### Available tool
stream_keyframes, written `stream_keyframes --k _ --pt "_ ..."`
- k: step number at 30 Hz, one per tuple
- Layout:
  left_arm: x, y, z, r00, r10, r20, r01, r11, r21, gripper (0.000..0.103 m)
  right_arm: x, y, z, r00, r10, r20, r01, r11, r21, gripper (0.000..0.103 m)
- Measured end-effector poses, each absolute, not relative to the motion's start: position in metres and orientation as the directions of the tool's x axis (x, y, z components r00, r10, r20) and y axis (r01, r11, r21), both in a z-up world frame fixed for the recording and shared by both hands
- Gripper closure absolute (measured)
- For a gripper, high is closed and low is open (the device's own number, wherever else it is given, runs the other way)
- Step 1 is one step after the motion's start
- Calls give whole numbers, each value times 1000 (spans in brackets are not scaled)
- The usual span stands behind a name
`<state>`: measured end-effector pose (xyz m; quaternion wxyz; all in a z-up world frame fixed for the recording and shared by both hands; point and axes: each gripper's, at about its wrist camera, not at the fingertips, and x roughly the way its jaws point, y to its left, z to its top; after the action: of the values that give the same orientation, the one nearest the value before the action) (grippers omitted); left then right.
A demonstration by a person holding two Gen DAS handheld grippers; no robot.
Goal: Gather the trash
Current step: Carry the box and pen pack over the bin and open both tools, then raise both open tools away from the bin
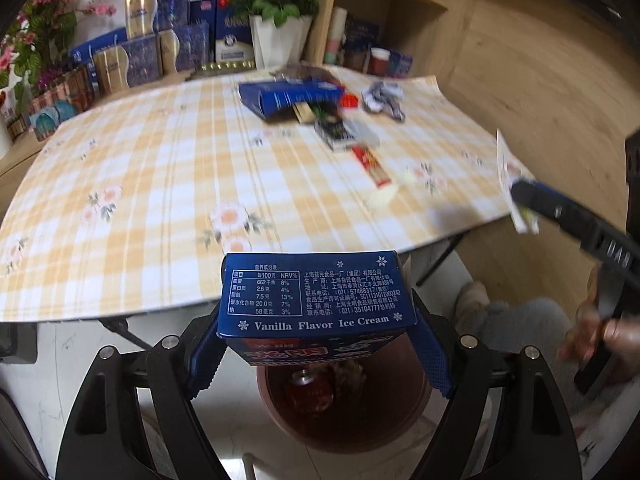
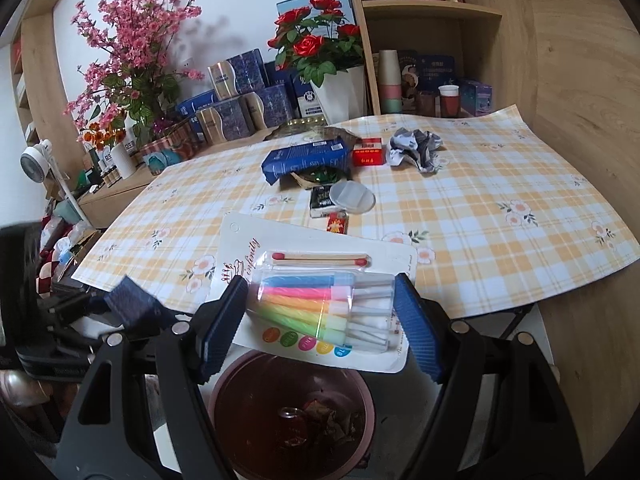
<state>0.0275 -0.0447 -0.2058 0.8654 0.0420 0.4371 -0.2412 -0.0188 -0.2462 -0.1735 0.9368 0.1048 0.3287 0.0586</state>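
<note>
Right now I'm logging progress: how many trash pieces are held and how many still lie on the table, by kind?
Held boxes: 1, ice cream box
Held packs: 1, candle pack
Table boxes: 4
Crumpled paper: 1
Plastic lid: 1
Total: 8

On carton (image 1: 316, 300), held between left gripper's (image 1: 316, 344) pads: "Vanilla Flavor Ice Cream" in white along lower edge. Above, at left, a nutrition table headed "NRV%", with rows "662" and "8%", "2.6" and "4%", "7.5" and "13%", "20.0" and "7%", "58" and "3%". To its right, Chinese lines carrying "(021) 57488317", "SC11131012000242", "(021) 35104777". Red-and-white characters on carton's underside, too cut off to read. On right gripper's arm (image 1: 616, 256): "DAS", upended. On candle card (image 2: 320, 280): cursive "infinity" up left edge; coloured dots along bottom with lettering too small to read.
</note>
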Motion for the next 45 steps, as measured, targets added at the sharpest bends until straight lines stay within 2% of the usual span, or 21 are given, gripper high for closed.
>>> stream_keyframes --k 10,29,31,37,45 --pt "35 -75 -234 421 -381 -823 497 856 -143 23 -18 -254 -172 779 165 -605 -22 971 236 29" --pt "49 -128 -257 368 -382 -848 580 807 -113 21 -26 -288 -175 785 95 -612 64 970 233 29" --pt "50 -132 -255 370 -403 -837 590 798 -123 11 -26 -288 -174 787 93 -610 65 971 232 29" --pt "49 -129 -228 472 -419 -776 587 805 -78 9 -28 -286 -174 783 92 -615 60 973 222 29" --pt "42 -82 -187 625 -368 -688 479 877 -34 6 -30 -272 -181 766 114 -633 35 975 217 29"
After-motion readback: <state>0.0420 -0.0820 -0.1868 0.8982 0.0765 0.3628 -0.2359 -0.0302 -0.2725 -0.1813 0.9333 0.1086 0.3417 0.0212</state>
